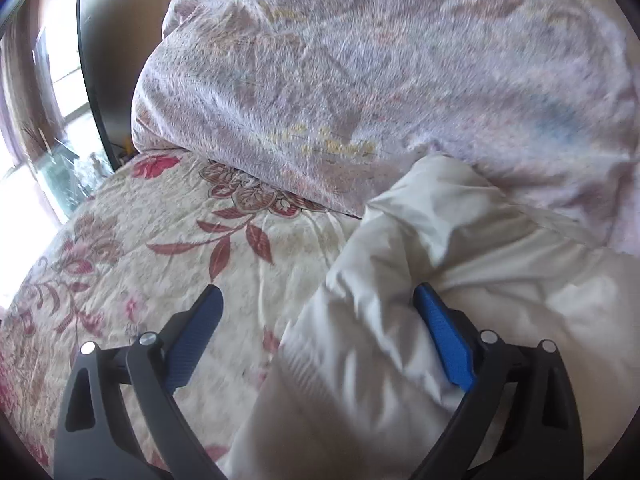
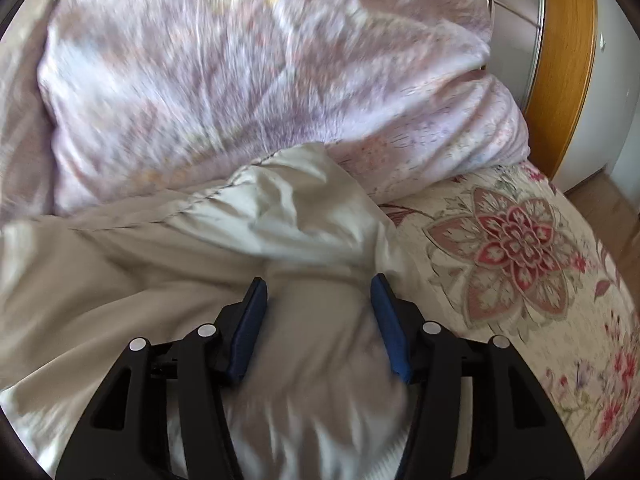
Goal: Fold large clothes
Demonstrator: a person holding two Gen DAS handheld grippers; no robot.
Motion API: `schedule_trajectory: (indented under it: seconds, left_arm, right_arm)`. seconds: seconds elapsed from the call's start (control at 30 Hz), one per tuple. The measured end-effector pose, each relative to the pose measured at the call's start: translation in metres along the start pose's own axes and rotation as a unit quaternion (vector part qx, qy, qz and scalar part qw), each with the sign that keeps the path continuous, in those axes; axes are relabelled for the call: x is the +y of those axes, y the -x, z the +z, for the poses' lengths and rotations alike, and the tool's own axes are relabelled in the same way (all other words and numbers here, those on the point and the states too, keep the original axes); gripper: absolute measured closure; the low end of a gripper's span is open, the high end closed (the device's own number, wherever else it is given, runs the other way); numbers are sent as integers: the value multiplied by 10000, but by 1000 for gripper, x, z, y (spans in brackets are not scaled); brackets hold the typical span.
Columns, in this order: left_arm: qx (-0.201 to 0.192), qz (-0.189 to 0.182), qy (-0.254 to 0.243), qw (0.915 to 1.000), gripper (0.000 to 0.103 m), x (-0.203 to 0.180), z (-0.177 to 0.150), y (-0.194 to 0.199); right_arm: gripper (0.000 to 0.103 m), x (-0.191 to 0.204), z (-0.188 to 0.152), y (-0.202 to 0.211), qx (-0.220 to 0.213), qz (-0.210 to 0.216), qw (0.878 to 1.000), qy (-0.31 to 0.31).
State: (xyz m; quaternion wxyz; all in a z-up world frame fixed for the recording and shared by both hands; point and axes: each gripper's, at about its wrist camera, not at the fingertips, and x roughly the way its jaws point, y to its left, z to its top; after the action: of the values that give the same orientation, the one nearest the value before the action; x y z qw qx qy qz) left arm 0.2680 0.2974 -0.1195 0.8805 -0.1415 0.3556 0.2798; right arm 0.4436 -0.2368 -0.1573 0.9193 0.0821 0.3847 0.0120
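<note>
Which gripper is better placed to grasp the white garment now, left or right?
Right, probably. The right gripper has the white garment bunched between both pads. The left gripper straddles its edge; one finger is over the floral bedspread.

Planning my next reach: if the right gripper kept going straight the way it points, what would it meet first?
Probably the white garment: the right gripper has its cloth between open fingers, bunched just ahead. The pale floral duvet lies beyond; depth is uncertain.
</note>
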Motion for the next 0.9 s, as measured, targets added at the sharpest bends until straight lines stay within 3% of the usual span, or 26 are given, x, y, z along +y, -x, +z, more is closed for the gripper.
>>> schedule_trajectory:
  seconds: [0.13, 0.3, 0.4, 0.53, 0.67, 0.9]
  left_arm:
    - [183, -732, 325, 9966, 9, 24, -7, 41]
    - [277, -1008, 331, 9940, 9, 50, -27, 85]
    - [560, -1176, 555, 9899, 9, 64, -45, 97]
    - [956, -1423, 791, 9820, 16, 68, -68, 95]
    - [1169, -1624, 928, 9754, 22, 58, -87, 92]
    - [1324, -1994, 1691, 9561, 40, 50, -103, 72]
  right_arm:
    - [42, -38, -12, 50, 23, 591, 9949, -811]
    - [40, -81, -41, 91, 313, 847, 9849, -1478]
    - [40, -88, -63, 90, 696, 1025, 9764, -1768]
    - [40, -89, -87, 82, 1191, 1558, 9548, -2232]
    - [40, -80, -100, 77, 1344, 1797, 9456, -2355]
    - [40, -73, -115, 63, 1440, 2064, 9301, -2675]
